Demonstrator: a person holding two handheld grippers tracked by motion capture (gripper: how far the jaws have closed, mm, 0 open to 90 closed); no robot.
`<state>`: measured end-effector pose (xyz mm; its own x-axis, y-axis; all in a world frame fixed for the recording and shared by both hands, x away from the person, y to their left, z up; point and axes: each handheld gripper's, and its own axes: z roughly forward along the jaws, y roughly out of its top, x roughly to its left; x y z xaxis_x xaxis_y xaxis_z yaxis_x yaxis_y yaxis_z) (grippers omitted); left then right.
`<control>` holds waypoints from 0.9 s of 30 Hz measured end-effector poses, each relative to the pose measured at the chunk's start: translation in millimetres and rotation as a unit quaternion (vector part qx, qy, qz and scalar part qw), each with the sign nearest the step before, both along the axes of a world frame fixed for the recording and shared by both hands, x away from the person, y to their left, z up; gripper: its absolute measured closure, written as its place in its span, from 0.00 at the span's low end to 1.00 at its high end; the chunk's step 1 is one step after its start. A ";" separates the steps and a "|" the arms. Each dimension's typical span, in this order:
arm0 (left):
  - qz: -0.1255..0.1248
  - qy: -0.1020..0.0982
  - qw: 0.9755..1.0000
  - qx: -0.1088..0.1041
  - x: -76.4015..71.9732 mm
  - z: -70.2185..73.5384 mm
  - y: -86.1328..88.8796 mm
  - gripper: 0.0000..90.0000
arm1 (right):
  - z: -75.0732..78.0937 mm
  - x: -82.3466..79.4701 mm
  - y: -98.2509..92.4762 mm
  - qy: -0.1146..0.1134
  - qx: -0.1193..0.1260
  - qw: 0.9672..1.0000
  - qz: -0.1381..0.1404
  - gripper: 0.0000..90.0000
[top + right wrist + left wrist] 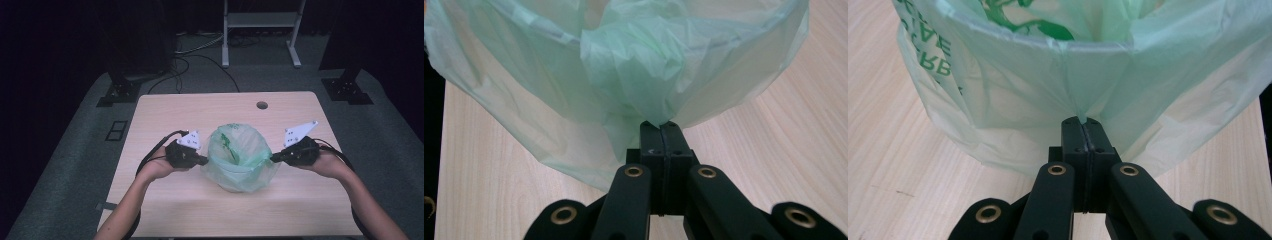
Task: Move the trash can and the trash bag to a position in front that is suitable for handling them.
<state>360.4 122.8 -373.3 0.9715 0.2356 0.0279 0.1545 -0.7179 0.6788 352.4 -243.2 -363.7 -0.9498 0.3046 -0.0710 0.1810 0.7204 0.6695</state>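
A pale green plastic bag (240, 155) with green print lines a round bin in the middle of the wooden table (170, 107). My left gripper (205, 161) is at the bag's left side, and in the left gripper view its jaws are shut on a pinch of the bag (998, 95) film at the tips (1082, 120). My right gripper (273, 158) is at the bag's right side. In the right gripper view it pinches a fold of the bag (634, 65) the same way, shut at the tips (660, 122).
A round cable hole (261, 105) sits near the table's far edge. A white metal frame (260, 30) and black stands (120, 90) are on the floor beyond the table. Bare wood lies around the bag on all sides.
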 end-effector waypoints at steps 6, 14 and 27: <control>-0.001 0.008 1.000 0.001 -2.7 -9.9 3.5 1.00 | -5.6 0.8 -0.4 0.006 0.005 1.000 0.000 1.00; 0.012 0.010 1.000 0.004 -2.1 -18.6 6.7 1.00 | -9.3 1.3 -2.2 0.003 0.004 1.000 -0.012 1.00; 0.035 0.015 0.999 -0.003 -2.9 -11.0 15.7 0.58 | 7.5 -1.7 -16.4 0.022 0.032 0.999 -0.022 0.63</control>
